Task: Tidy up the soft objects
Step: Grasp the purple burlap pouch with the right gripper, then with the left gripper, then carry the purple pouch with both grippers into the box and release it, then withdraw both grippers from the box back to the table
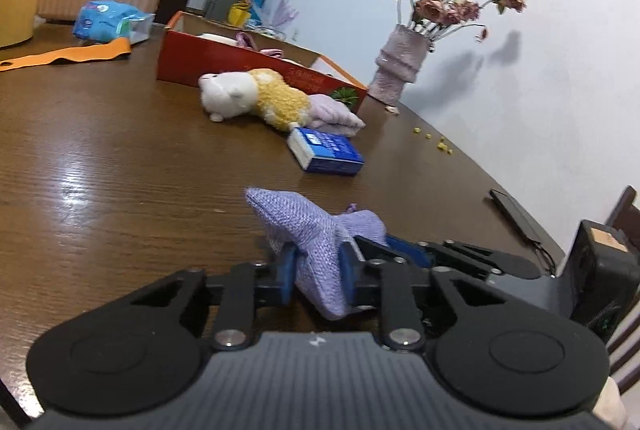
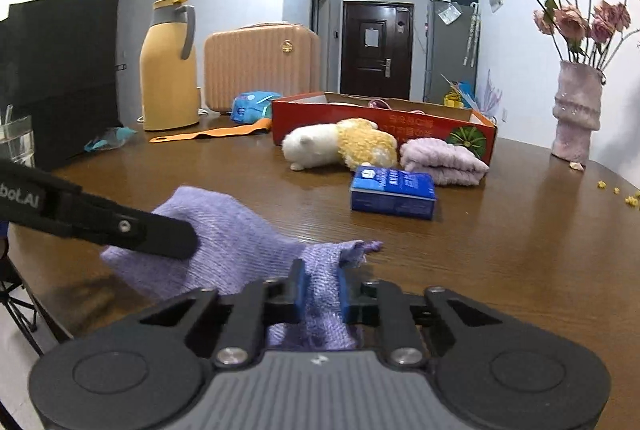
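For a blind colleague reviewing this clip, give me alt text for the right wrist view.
The right gripper pinches one end of a purple knit cloth on a brown table; the left gripper holds its other end. Beyond lie a plush toy and a blue box.

My left tongs point(image 2: 176, 238) hide part of the purple cloth point(image 2: 240, 230). Red box point(image 1: 256, 66) wall hides most of its contents. Print on the blue packet point(image 2: 394, 186) too small to read. Black bag point(image 2: 60, 70) cut off at the left edge.
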A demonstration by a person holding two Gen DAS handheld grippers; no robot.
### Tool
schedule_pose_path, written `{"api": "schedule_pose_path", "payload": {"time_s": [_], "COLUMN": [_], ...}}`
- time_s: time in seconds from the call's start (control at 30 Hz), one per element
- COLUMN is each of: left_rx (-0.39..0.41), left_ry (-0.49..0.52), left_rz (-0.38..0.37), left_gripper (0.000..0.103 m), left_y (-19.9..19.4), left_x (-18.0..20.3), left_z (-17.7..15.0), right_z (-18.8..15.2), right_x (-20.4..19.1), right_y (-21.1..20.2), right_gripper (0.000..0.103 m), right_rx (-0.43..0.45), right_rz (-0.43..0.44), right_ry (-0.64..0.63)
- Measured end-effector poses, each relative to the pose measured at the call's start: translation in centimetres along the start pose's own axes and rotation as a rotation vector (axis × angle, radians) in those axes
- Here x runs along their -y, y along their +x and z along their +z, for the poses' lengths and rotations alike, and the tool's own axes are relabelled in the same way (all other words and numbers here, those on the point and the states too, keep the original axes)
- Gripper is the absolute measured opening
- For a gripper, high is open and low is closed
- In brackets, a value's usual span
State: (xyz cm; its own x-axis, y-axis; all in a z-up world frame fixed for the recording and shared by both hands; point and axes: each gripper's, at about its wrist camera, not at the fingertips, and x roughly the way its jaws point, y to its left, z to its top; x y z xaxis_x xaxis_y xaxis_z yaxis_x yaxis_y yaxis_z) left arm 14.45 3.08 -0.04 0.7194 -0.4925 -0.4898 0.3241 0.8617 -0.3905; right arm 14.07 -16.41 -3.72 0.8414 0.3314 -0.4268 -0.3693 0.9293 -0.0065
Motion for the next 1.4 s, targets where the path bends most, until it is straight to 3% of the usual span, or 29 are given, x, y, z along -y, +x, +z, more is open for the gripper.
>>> {"api": "schedule_pose_path", "payload": {"time_s": [0.17, 0.3, 0.4, 0.5, 0.63, 0.67, 0.73, 0.83, 0.97, 1.0, 1.07, 1.13, 1.27, 1.4], "left_rx": [0.035, 0.115, 0.14, 0.121, -0.02, -0.051, -0.09, -0.165, -0.191, -0.19, -0.187, -0.182, -0.126, -0.064], "left_ry": [0.081, 0.11, 0.109, 0.096, 0.038, 0.032, 0.055, 0.101, 0.206, 0.218, 0.213, 0.19, 0.195, 0.212], "left_rz": [-0.058, -0.135, -0.124, -0.043, 0.031, 0.062, 0.109, 0.176, 0.205, 0.215, 0.212, 0.19, 0.199, 0.229], "left_gripper": [0.015, 0.015, 0.015, 0.014, 0.014, 0.012, 0.012, 0.013, 0.015, 0.016, 0.033, 0.041, 0.052, 0.052], "left_y": [0.3, 2.5, 6.3, 11.5, 20.0, 22.0, 25.0, 28.3, 29.7, 29.7, 29.5, 28.8, 26.2, 22.0], "left_x": [0.6, 0.6, 0.1, -0.9, -3.5, -3.9, -4.4, -5.3, -5.5, -5.6, -5.9, -6.3, -5.8, -4.9], "left_z": [3.1, 10.0, 16.0, 21.1, 25.8, 26.5, 27.0, 26.7, 25.5, 25.3, 25.1, 25.4, 26.6, 27.7], "right_z": [2.5, 8.4, 13.6, 18.2, 21.6, 21.9, 21.9, 21.3, 20.8, 20.8, 20.7, 20.9, 22.2, 23.9], "right_x": [1.4, 4.7, 7.9, 10.6, 13.1, 13.4, 14.0, 14.0, 14.6, 14.9, 15.7, 16.4, 17.4, 18.0], "right_y": [-0.3, 0.6, 4.1, 10.3, 20.7, 23.3, 26.7, 29.6, 30.3, 30.3, 30.3, 30.1, 28.0, 23.8], "right_gripper": [0.01, 0.01, 0.01, 0.01, 0.01, 0.004, 0.003, 0.003, 0.004, 0.005, 0.008, 0.012, 0.013, 0.019], "right_rx": [0.051, 0.15, 0.171, 0.119, -0.05, -0.106, -0.169, -0.182, -0.189, -0.183, -0.166, -0.164, -0.137, -0.088], "right_rz": [0.084, 0.061, 0.059, 0.06, 0.036, 0.018, -0.032, -0.154, -0.079, -0.069, -0.035, -0.015, 0.014, -0.003], "right_ry": [0.044, 0.031, 0.048, 0.074, 0.105, 0.084, 0.068, -0.017, 0.019, 0.027, 0.061, 0.097, 0.121, 0.094]}}
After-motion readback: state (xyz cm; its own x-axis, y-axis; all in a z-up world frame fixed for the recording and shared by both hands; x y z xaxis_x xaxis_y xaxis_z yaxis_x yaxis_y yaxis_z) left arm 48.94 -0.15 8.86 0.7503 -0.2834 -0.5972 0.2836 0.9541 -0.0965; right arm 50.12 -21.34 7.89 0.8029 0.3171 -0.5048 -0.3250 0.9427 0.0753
